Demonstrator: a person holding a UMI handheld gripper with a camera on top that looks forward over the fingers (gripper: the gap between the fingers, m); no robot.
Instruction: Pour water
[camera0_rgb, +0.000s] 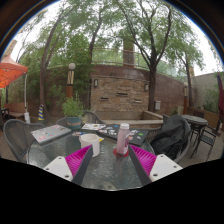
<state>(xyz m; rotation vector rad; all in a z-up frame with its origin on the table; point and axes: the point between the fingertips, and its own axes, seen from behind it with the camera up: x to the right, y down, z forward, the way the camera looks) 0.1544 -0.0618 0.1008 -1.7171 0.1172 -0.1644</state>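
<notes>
On the table (105, 170), a cup (91, 142) stands just ahead of the hand-held gripper (110, 160), between its spread fingers, with a bottle (122, 139) just right of it. A chair (172, 137) sits right; a stone wall (120, 90) stands far behind.

Magenta gripper pads (78, 160), pink-capped clear bottle (122, 138), white cup (92, 143), orange umbrella (10, 72), grey table (105, 165).
</notes>
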